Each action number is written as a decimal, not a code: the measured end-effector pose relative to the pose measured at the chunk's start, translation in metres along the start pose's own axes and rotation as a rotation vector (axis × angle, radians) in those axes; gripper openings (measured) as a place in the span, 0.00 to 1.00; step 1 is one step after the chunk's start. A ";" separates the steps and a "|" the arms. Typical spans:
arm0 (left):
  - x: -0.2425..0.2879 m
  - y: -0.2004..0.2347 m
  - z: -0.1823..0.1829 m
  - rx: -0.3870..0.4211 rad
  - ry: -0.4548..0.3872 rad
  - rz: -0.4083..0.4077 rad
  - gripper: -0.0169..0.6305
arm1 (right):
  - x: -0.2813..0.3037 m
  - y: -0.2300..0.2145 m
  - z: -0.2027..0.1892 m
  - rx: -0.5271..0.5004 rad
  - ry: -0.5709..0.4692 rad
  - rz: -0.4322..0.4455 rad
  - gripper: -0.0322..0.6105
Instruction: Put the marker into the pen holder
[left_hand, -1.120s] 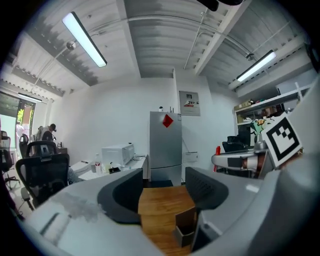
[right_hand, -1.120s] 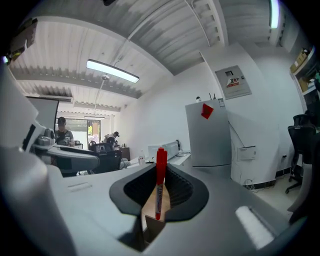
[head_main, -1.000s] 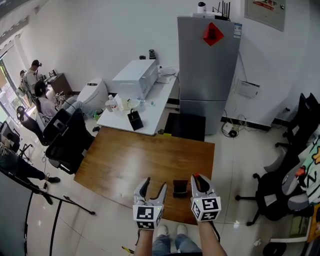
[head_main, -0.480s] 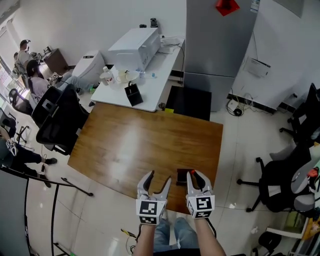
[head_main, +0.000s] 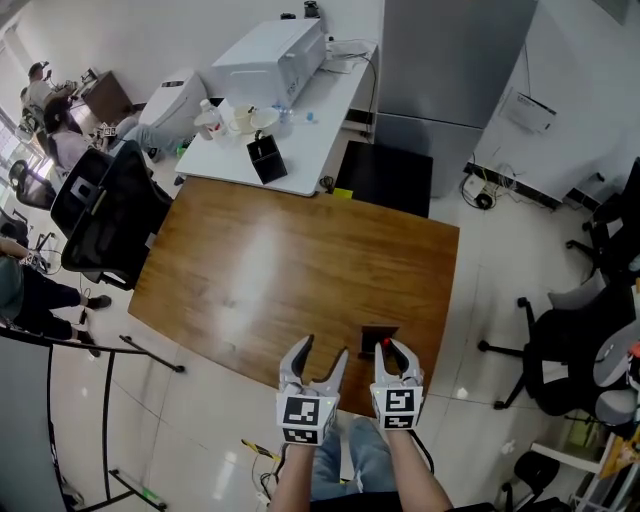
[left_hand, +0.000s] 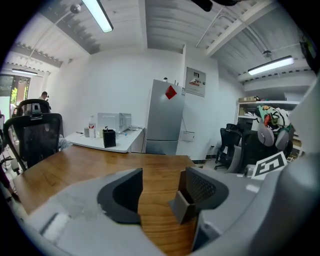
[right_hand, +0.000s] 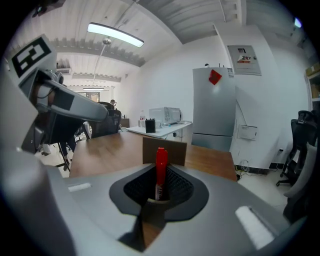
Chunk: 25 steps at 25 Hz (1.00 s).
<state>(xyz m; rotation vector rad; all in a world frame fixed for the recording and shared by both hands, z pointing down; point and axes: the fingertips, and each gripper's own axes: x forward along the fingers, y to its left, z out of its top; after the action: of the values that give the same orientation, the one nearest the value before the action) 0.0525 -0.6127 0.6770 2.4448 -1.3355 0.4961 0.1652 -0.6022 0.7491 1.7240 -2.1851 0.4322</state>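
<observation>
At the near right edge of a wooden table, the right gripper clamps a red marker upright between its closed jaws, cap pointing up. The dark pen holder stands on the tabletop just beyond the jaws, and the marker is not yet inside it. To the left, the left gripper hovers with its jaws spread wide, only bare wood showing through the gap. At the far side of the room are a white desk, a grey refrigerator and a black office chair.
</observation>
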 end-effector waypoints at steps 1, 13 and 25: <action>0.000 -0.001 -0.001 -0.003 0.001 -0.001 0.46 | 0.001 0.000 -0.004 0.005 0.011 0.001 0.14; -0.018 -0.008 0.015 -0.019 -0.055 0.021 0.46 | 0.001 0.001 -0.011 0.046 0.077 0.038 0.26; -0.135 -0.006 0.106 0.065 -0.284 0.050 0.46 | -0.107 0.024 0.128 -0.001 -0.243 0.006 0.26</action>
<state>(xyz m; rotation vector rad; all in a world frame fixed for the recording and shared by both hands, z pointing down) 0.0056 -0.5547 0.5219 2.6166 -1.5142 0.2109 0.1572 -0.5576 0.5863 1.8550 -2.3544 0.2327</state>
